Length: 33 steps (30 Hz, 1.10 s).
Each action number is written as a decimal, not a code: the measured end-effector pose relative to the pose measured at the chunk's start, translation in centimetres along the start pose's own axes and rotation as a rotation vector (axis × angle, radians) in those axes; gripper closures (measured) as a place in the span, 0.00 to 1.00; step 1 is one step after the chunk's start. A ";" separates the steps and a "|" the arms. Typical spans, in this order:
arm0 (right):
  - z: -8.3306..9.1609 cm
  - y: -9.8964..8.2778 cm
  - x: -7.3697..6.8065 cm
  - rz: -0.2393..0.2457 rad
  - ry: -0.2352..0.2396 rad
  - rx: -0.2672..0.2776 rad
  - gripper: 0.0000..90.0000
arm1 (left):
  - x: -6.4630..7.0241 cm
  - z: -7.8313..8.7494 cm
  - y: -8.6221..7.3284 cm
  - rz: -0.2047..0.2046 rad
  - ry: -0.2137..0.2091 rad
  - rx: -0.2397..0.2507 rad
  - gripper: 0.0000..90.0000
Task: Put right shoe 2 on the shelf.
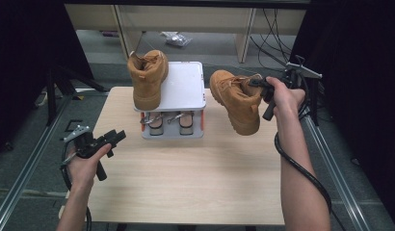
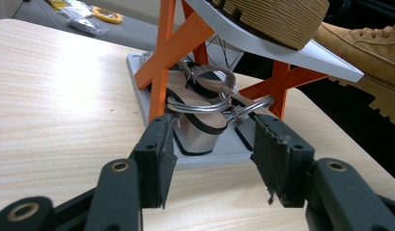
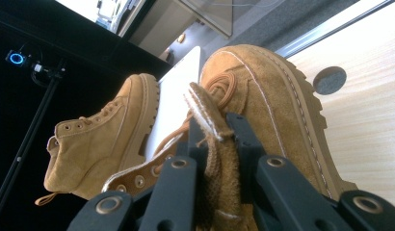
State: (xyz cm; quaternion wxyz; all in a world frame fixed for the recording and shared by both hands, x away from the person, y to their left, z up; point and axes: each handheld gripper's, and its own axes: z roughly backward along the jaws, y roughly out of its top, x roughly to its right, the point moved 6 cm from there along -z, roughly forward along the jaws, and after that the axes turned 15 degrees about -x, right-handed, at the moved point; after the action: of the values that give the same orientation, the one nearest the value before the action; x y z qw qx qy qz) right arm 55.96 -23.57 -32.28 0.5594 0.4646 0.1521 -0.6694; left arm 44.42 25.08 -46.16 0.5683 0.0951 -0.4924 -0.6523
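The right gripper (image 1: pixel 261 86) is clamped on the collar of a tan boot (image 1: pixel 236 102), held in the air beside the shoe rack (image 1: pixel 186 86). It should keep the boot level and set it gently next to the other boot (image 1: pixel 148 79) — soles flat. The left gripper (image 1: pixel 113 138) waits over the worktop (image 1: pixel 186 178), jaws apart.

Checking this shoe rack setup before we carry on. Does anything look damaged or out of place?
One thing: the pad on one of the left tongs' fingers is frayed, with ragged edges and a shred hanging off its lower corner. Otherwise things look orderly: one boot stands on the rack, and the right tongs hold the other boot in the air beside it.
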 end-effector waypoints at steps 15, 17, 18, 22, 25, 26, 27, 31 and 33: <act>-0.3 0.4 -0.7 -0.002 0.004 0.004 0.92 | -0.1 0.1 0.0 0.004 0.000 0.004 0.54; -0.3 0.4 -0.8 -0.005 0.004 0.004 0.92 | 0.0 0.1 0.0 0.003 0.000 0.004 0.54; -0.3 0.5 -0.8 0.004 0.001 0.003 0.92 | 0.0 0.1 0.0 0.003 -0.001 0.005 0.54; -0.4 0.6 -1.0 -0.007 0.000 0.006 0.92 | 0.0 0.0 0.0 0.001 -0.001 0.002 0.54; -0.4 0.7 -1.1 0.018 -0.001 0.008 0.92 | 0.0 0.0 0.0 0.001 -0.002 0.002 0.54; -0.4 0.7 -1.3 -0.002 0.010 0.007 0.92 | 0.0 0.0 0.0 0.001 -0.001 0.002 0.54; -0.4 0.8 -1.4 -0.003 0.013 0.008 0.92 | 0.0 0.0 0.0 0.001 -0.001 0.001 0.54; -0.4 0.9 -1.9 0.003 0.019 0.014 0.92 | 0.1 0.0 0.0 -0.001 -0.002 0.001 0.54; -0.5 1.0 -2.0 -0.001 0.012 0.020 0.92 | 0.0 0.0 0.0 -0.002 -0.003 0.002 0.54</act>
State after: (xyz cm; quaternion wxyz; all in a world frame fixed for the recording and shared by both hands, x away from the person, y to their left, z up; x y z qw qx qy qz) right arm 56.98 -22.29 -30.61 0.5533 0.4741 0.1490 -0.6685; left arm 44.42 25.04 -46.14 0.5670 0.0949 -0.4937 -0.6525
